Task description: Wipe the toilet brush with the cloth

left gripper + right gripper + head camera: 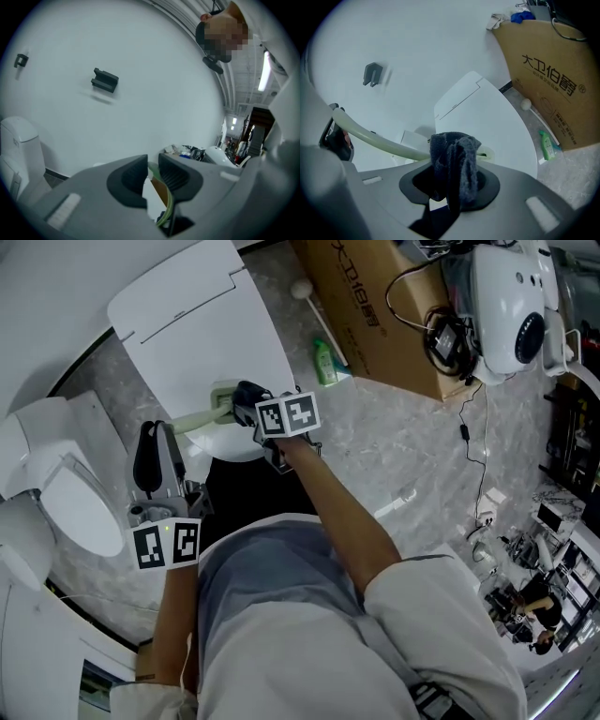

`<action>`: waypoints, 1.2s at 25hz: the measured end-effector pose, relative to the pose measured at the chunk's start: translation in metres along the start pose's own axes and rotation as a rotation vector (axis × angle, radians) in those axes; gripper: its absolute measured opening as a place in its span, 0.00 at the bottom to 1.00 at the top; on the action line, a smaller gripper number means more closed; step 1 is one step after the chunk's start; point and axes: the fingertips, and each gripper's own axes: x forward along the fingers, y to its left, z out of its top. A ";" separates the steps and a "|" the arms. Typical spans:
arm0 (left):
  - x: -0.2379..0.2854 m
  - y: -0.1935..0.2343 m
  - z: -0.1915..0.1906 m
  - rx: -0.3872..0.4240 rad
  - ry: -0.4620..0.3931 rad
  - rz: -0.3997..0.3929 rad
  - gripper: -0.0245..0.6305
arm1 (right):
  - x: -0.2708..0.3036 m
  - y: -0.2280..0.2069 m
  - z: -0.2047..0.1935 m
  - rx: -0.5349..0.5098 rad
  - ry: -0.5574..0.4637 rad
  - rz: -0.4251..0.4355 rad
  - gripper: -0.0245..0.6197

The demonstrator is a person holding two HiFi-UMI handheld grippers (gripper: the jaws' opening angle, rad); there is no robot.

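Observation:
The pale green toilet brush handle (202, 417) runs from my left gripper (161, 435) up and right to my right gripper (246, 405). The left gripper (151, 171) is shut on the thin green handle (168, 206), low in the left gripper view. My right gripper (452, 183) is shut on a dark blue cloth (454, 161), bunched against the handle (379, 140) near the brush's pale end (487, 153). The cloth (249, 394) hides that part of the brush in the head view.
A white toilet lid (202, 324) lies behind the brush, and a white toilet (70, 498) stands at the left. A round white base (230, 444) sits under the grippers. A cardboard box (375, 306), a green bottle (325, 362) and cabled equipment (506, 306) stand at the right.

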 end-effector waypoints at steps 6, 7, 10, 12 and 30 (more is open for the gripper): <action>0.000 0.000 0.000 -0.010 -0.001 -0.001 0.04 | -0.013 0.012 0.002 0.023 -0.023 0.031 0.20; 0.001 0.001 0.001 -0.011 -0.001 -0.002 0.04 | -0.015 0.014 0.004 0.026 -0.027 0.037 0.20; 0.000 0.002 0.001 -0.014 -0.002 -0.005 0.04 | -0.021 0.021 0.007 0.026 -0.035 0.057 0.20; 0.000 0.003 0.001 -0.015 -0.002 -0.008 0.04 | -0.025 0.027 0.009 0.021 -0.039 0.070 0.20; -0.009 0.001 0.004 0.004 -0.003 -0.026 0.04 | -0.070 0.080 0.023 -0.036 -0.080 0.141 0.20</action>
